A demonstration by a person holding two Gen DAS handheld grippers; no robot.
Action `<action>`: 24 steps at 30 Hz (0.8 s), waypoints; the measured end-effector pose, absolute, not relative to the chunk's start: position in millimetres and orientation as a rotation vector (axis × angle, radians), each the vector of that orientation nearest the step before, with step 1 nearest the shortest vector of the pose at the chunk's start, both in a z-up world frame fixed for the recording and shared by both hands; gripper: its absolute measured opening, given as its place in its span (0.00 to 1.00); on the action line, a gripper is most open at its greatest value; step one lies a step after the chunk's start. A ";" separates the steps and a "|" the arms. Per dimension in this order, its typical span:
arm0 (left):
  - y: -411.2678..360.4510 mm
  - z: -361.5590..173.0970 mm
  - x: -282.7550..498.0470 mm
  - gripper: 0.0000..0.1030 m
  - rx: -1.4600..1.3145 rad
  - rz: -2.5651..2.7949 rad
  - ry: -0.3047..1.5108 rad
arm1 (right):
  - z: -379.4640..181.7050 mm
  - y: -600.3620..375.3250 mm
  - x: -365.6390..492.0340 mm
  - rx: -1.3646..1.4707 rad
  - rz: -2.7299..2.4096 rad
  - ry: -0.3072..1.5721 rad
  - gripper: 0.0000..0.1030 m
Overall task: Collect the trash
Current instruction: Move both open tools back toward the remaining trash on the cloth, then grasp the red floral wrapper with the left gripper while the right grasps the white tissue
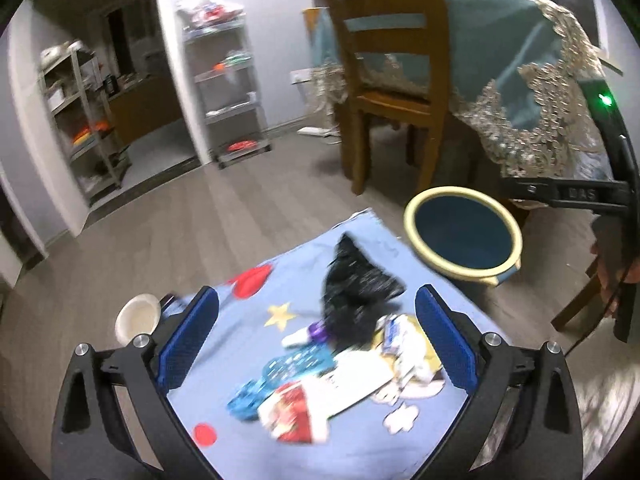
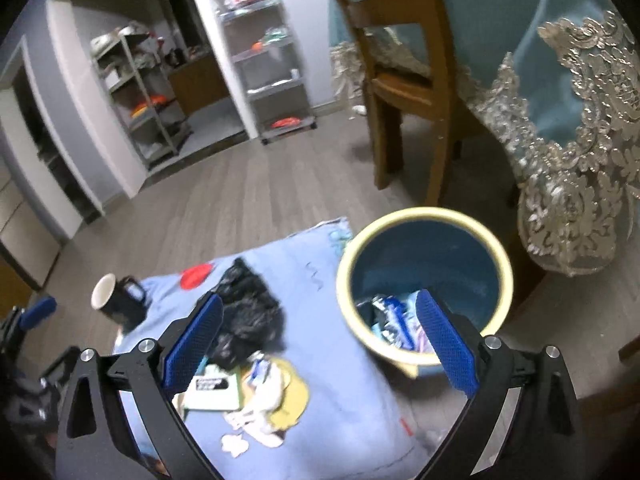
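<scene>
A blue bin with a cream rim (image 1: 464, 236) (image 2: 424, 280) stands on the floor at the right edge of a light-blue patterned mat (image 1: 248, 320) (image 2: 328, 360). Some wrappers (image 2: 394, 320) lie inside it. On the mat lie a crumpled black plastic bag (image 1: 356, 288) (image 2: 248, 312), a teal wrapper (image 1: 276, 380), a red and white packet (image 1: 296, 412), a white card (image 2: 212, 390) and crumpled white paper (image 2: 264, 404). My left gripper (image 1: 316, 344) is open and empty above the litter. My right gripper (image 2: 320, 344) is open and empty, between the bag and the bin.
A black mug with a white inside (image 2: 116, 300) (image 1: 138, 316) stands at the mat's left edge. A wooden chair (image 1: 388, 76) (image 2: 404, 80) and a table with a blue lace-trimmed cloth (image 1: 532, 80) (image 2: 576, 120) stand behind the bin. Metal shelves (image 1: 228, 92) line the far wall.
</scene>
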State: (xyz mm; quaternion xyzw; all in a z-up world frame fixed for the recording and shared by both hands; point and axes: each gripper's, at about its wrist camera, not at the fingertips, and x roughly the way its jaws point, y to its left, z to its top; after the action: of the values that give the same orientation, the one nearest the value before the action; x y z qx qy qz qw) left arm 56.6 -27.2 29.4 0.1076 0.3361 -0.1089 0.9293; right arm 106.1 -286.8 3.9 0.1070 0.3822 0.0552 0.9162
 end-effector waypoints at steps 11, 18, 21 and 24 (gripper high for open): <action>62.6 -6.3 21.2 0.94 0.137 -0.067 0.752 | -9.2 -241.8 82.9 0.213 0.166 0.831 0.94; 93.5 -23.0 27.2 0.94 0.062 -0.017 0.801 | -19.6 -216.6 88.1 0.177 0.165 0.869 0.94; 99.3 -35.2 31.4 0.94 0.057 0.002 0.825 | -26.8 -205.2 90.7 0.155 0.168 0.886 0.95; 98.1 -50.1 36.3 0.94 0.072 0.004 0.870 | -35.0 -194.6 95.6 0.140 0.184 0.910 0.95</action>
State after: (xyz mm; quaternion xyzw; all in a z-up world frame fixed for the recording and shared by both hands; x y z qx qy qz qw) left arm 36.3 98.1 -50.1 0.0347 0.4212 0.0019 0.9063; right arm 95.6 -194.6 -35.0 0.0672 0.4383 0.0889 0.8919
